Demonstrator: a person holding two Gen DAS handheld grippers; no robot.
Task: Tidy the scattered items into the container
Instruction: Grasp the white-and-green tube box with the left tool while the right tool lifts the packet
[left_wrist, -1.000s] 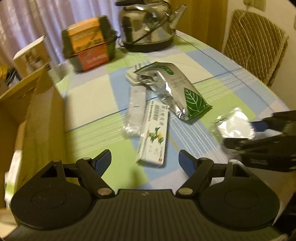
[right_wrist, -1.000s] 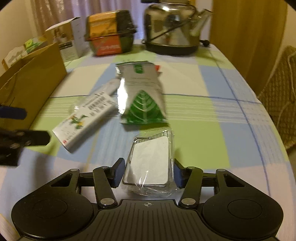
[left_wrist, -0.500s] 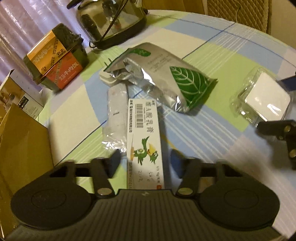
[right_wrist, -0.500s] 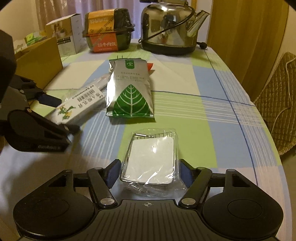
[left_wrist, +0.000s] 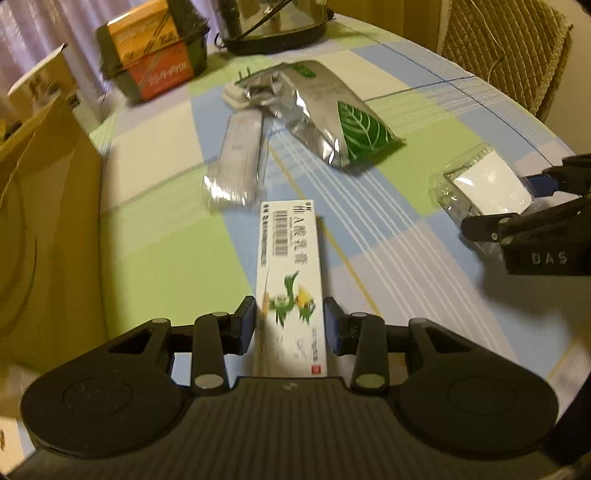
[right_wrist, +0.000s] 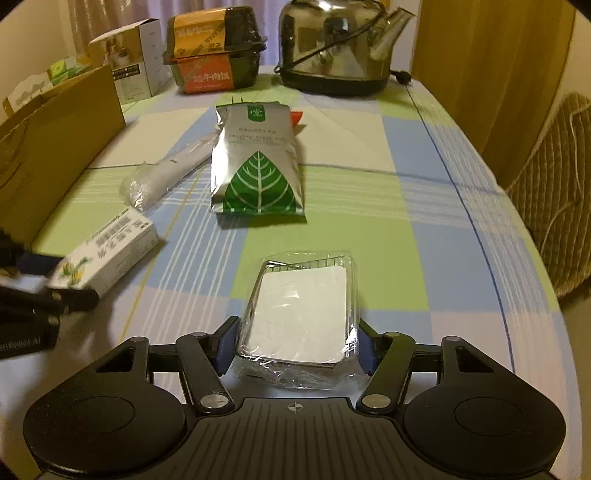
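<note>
Right between the fingers of the left gripper (left_wrist: 289, 325) sits the near end of the long white box (left_wrist: 290, 284). The box points straight away from this gripper, so its long side runs the same way the fingers point. The two blue pads stand close on each side of the box, and they look as if they are touching it, but the picture is blurry there, so it is hard to tell if the squeeze is full. The cardboard box (left_wrist: 44, 229) that things go into is just to the left of this gripper, so the left one is the nearer one for dropping things in. In front of the right gripper (right_wrist: 295, 345), a flat clear-wrapped pack (right_wrist: 301, 317) lies between its open fingers, with a small gap on each side. Ahead of both grippers lie the silver leaf bag (right_wrist: 256, 162) and a thin clear-wrapped stick (left_wrist: 238, 162), both still on the checked tablecloth (right_wrist: 388, 229).
</note>
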